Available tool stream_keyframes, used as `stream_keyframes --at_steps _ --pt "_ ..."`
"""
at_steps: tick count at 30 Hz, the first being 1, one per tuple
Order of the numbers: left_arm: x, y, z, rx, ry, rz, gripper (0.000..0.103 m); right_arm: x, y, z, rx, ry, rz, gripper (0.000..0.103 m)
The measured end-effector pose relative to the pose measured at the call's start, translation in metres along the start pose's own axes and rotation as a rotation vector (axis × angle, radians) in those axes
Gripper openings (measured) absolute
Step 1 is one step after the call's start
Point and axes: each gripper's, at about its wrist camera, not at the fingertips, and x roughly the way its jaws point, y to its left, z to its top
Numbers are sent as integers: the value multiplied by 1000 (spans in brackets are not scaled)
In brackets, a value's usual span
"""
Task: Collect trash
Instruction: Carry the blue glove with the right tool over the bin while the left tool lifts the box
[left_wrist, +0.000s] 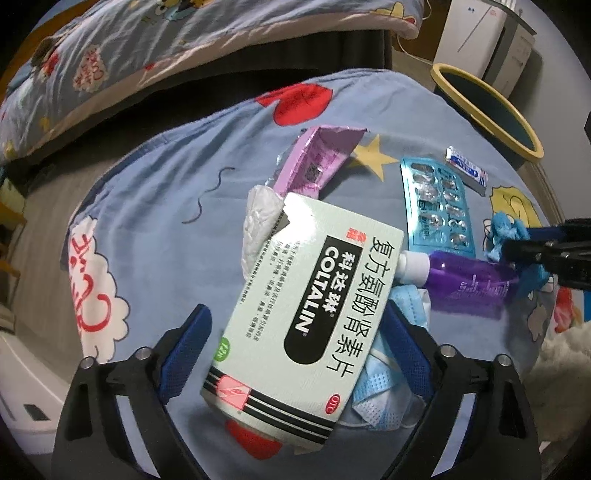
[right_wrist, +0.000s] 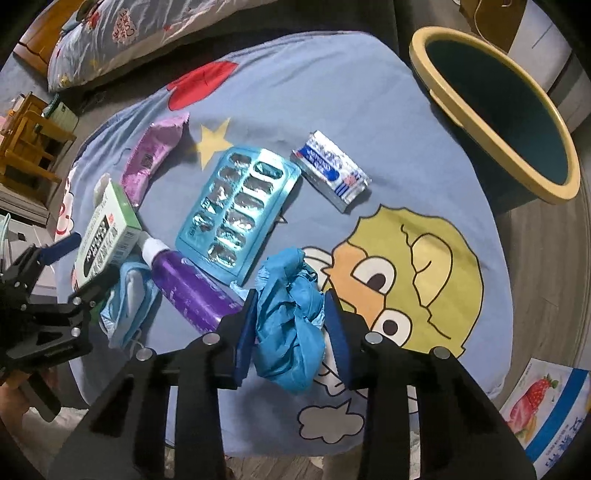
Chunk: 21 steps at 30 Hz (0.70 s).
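Observation:
Trash lies on a blue cartoon sheet (right_wrist: 332, 92). My left gripper (left_wrist: 295, 332) is open, its fingers either side of a pale green Coltalin medicine box (left_wrist: 295, 314), which rests on a blue face mask (left_wrist: 376, 391). My right gripper (right_wrist: 291, 332) is shut on a crumpled blue glove (right_wrist: 291, 325); the glove also shows in the left wrist view (left_wrist: 509, 229). A purple bottle (right_wrist: 192, 291), a blue blister pack (right_wrist: 236, 206), a purple wrapper (right_wrist: 151, 155) and a small white-blue packet (right_wrist: 332, 170) lie nearby. A white tissue (left_wrist: 258, 221) sits under the box.
A dark bin with a yellow rim (right_wrist: 495, 110) stands on the floor at the far right of the sheet. A pillow (left_wrist: 147, 55) lies at the back. A strawberry-printed carton (right_wrist: 546, 406) sits at the lower right. Wooden furniture (right_wrist: 29, 140) stands at the left.

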Motion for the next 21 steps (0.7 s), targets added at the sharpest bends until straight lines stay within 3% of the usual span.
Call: stream_keyframes --at_steps 8,15,21 --pt "-9 -7 4 9 -8 19 79 -17 1 15 7 -71 29 35" --pt "-61 -23 22 57 -204 137 78 -49 0 33 -20 -184 35 35" --pt "-96 -33 43 21 -325 116 78 -76 -6 51 -12 -271 45 35"
